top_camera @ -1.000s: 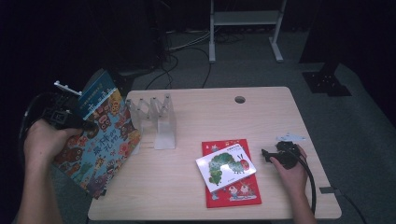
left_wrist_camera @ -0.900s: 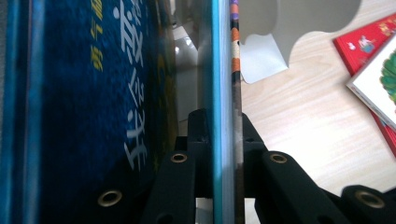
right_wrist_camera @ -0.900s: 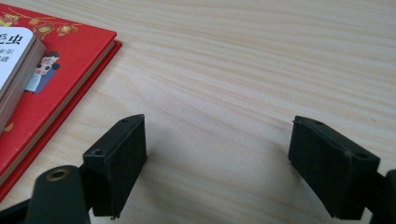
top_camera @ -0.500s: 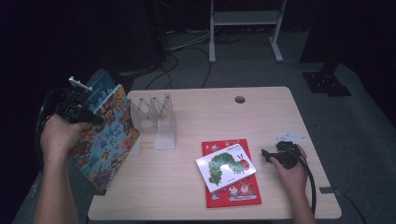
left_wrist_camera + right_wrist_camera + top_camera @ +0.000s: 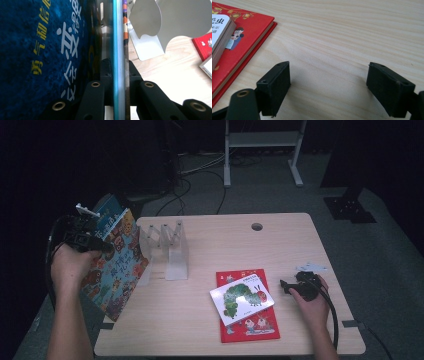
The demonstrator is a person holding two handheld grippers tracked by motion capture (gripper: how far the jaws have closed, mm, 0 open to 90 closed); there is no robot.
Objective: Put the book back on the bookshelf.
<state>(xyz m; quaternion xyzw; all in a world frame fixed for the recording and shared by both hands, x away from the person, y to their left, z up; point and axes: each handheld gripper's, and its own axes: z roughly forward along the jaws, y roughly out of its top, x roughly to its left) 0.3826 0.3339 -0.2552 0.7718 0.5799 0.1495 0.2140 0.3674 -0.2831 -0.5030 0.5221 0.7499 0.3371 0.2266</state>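
Gripping picture books point(image 5: 116, 262), left hand-held gripper point(image 5: 119, 75)

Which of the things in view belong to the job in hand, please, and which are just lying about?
In the job:
- left tool, shut on the blue picture book
- metal book rack

Lying about:
- red book
- white caterpillar book
- right tool, open on the table

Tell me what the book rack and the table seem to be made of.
Book rack: probably thin sheet metal with a matte pale finish; the left gripper view shows flat, thin-edged dividers. Table: light wood or wood-look laminate; the right gripper view shows fine grain lines.
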